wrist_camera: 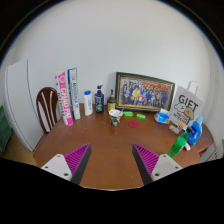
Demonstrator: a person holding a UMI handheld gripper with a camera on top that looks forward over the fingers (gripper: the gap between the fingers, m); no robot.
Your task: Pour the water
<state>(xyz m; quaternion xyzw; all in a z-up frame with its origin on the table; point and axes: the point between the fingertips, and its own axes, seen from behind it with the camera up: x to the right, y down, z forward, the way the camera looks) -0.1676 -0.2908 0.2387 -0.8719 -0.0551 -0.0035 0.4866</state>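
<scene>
My gripper point(112, 160) is open and empty, its two fingers with magenta pads point(76, 158) spread wide above the near part of a round brown wooden table point(110, 140). Well beyond the fingers, a small white cup with a dark pattern point(116, 117) stands near the back middle of the table. To its left stand a dark bottle point(99, 101) and a white bottle point(88, 102). Nothing stands between the fingers.
A framed group photo point(144, 92) leans on the white wall at the back. Upright books point(66, 95) stand at the back left, with a wooden chair point(47, 107) beside them. A white "GIFT" bag point(185, 108), a blue object point(162, 117) and a green spray bottle point(184, 139) stand at the right.
</scene>
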